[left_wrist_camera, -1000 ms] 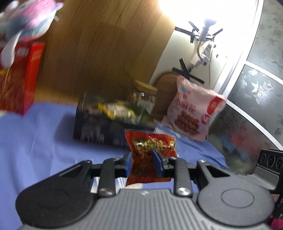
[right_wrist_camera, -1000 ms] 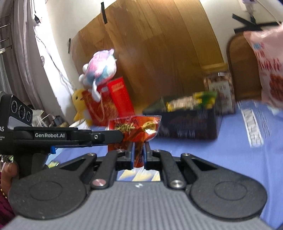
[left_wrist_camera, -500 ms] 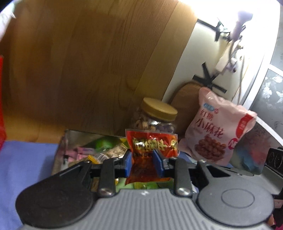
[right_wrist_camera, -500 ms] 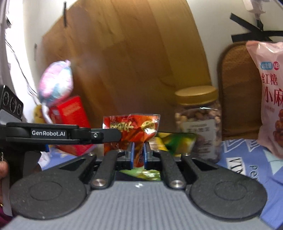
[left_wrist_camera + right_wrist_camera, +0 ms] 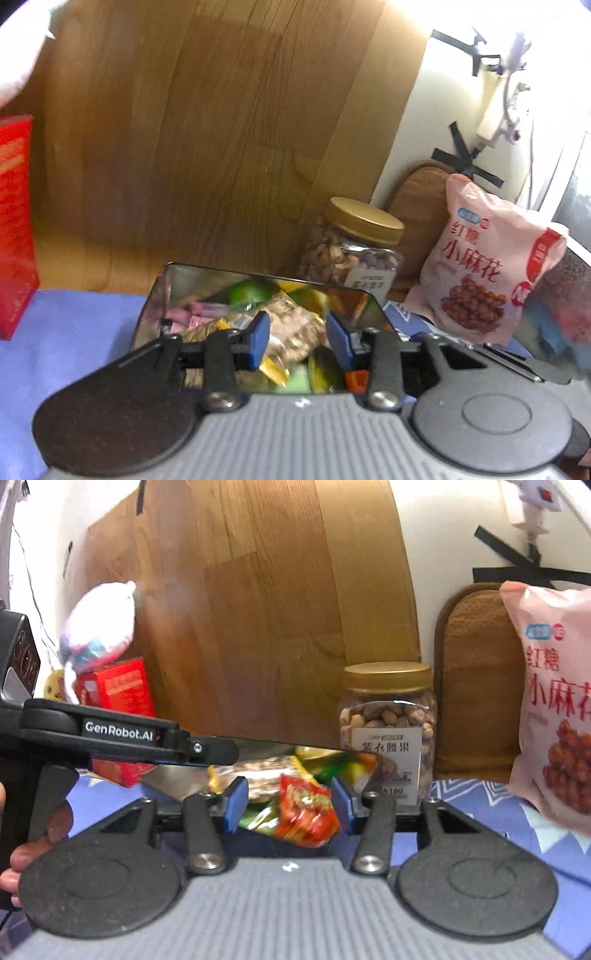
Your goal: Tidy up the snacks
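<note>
A shiny tin box [image 5: 162,291] full of mixed snack packets stands on the blue cloth. My left gripper [image 5: 297,339] is open just above the box, over a nut packet [image 5: 291,332]. A bit of a red packet [image 5: 356,380] shows in the box below its right finger. My right gripper [image 5: 288,805] is open over the same box [image 5: 173,779]. A red snack packet [image 5: 306,812] lies loose between its fingers, in the box or dropping into it. The left gripper's body [image 5: 122,734] crosses the right wrist view on the left.
A gold-lidded jar of nuts [image 5: 354,251] stands behind the box, a pink snack bag [image 5: 487,266] to its right. A red carton [image 5: 14,229] stands at the left with a plush toy [image 5: 99,624] on it. A wooden board [image 5: 221,129] leans behind.
Both grippers have opened and let go of their red snack packets over the tin box. Both have come closer to the box.
</note>
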Demonstrator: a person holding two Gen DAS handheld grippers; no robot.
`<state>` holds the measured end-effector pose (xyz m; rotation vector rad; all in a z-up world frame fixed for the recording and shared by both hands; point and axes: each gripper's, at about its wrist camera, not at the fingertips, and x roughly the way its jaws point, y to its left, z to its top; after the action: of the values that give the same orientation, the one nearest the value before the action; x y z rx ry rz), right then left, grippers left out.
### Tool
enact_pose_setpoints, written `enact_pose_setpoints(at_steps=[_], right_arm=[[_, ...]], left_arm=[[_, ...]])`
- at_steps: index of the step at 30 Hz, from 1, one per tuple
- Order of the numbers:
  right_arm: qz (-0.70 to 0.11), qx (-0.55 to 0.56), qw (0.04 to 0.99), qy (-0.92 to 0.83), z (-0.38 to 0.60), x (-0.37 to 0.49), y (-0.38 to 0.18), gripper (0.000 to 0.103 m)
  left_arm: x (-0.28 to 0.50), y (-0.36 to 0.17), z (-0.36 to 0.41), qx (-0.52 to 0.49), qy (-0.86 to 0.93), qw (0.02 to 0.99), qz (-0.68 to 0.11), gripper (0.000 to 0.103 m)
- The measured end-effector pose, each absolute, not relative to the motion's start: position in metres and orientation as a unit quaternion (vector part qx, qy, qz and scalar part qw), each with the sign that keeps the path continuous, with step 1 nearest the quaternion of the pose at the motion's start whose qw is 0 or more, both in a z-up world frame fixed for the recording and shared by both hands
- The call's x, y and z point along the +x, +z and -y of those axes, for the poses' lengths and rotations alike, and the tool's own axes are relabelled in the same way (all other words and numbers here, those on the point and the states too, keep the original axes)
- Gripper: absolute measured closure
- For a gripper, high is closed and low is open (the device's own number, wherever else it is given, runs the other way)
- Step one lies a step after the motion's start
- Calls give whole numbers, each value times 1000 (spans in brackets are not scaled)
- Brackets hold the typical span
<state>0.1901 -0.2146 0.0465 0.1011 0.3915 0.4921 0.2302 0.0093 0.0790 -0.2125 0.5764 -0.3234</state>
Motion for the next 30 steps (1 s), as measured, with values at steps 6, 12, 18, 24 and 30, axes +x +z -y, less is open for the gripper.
enact_pose_setpoints(at_steps=[6, 12, 18, 24, 30], right_arm=[[-187, 97, 952, 222, 222, 135, 44, 23], [-231, 141, 941, 204, 226, 79, 28, 18], [-266, 161, 934, 177, 223, 29, 14, 8], [-273, 188, 931, 155, 229, -5, 12, 0], [-274, 182, 931, 159, 222, -37, 12, 0]], left_arm=[[160, 84, -5, -82, -148, 950, -263, 57], [90, 62, -1, -76, -123, 949, -281, 49], [30, 43, 2, -56, -88, 951, -291, 21], [-23, 48, -5, -53, -54, 965, -253, 0], [-58, 50, -4, -41, -31, 969, -240, 0]])
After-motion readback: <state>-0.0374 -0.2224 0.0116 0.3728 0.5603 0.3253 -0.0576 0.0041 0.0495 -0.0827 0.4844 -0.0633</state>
